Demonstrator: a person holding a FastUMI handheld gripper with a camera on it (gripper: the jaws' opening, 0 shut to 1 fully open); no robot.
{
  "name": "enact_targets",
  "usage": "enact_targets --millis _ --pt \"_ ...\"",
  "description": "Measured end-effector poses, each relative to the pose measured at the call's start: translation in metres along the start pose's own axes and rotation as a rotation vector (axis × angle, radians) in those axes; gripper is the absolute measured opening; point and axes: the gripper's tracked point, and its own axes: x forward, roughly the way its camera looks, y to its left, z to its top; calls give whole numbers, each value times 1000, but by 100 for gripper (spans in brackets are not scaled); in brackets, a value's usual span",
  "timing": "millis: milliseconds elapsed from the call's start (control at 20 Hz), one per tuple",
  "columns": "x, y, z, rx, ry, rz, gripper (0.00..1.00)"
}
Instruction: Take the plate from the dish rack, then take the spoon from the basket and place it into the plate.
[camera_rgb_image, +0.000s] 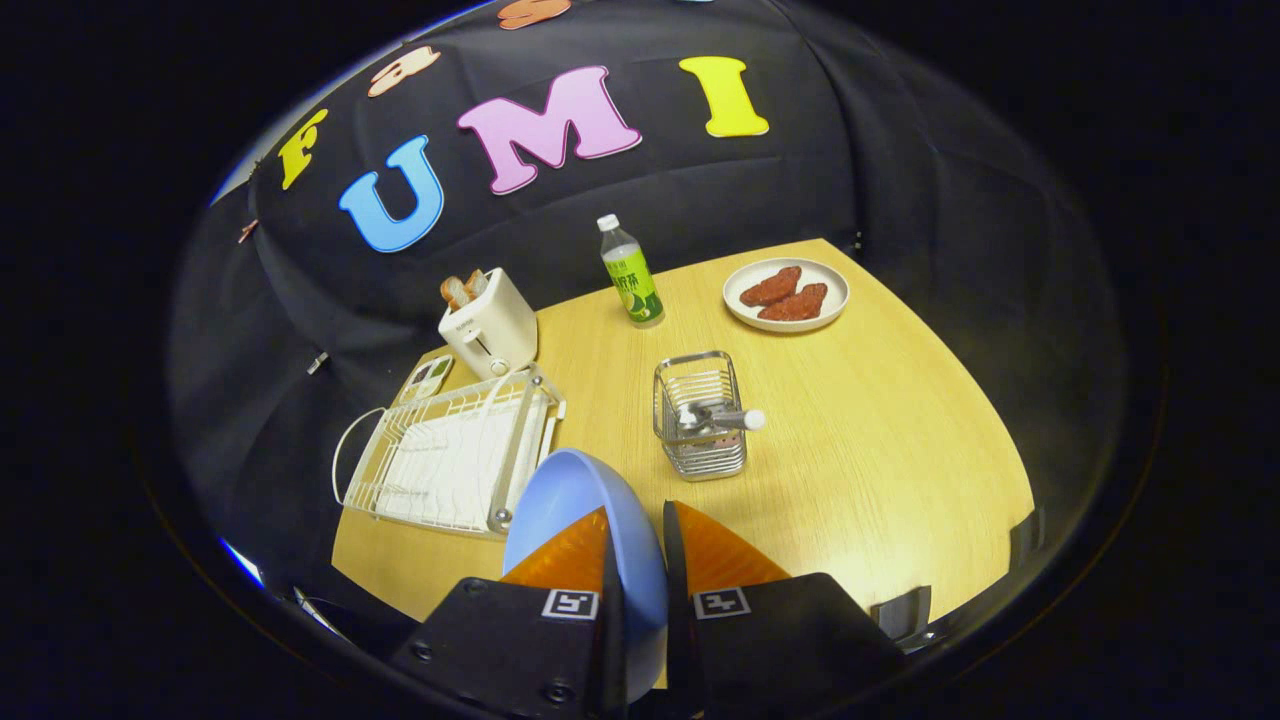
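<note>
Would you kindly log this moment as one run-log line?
gripper: shut on light blue plastic plate | plate: lifted, beside white wire dish rack | spoon: in metal wire basket, beyond fingers | next: set plate down

A light wooden worktop (860, 440) spreads beyond the tongs (640, 560) — black cloth wall (900, 150) behind, glare near its front edge.

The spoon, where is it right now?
The spoon lies in the wire basket on the table, beyond the gripper, which is shut on the blue plate, with the dish rack beside it.
</note>
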Motion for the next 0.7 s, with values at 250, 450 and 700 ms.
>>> enact_targets --millis 250,450,700 --pt "41 -39 -30 -14 69 16 20" --pt "58 -51 -35 -41 105 84 21" --pt "71 -75 -40 -155 131 99 19"
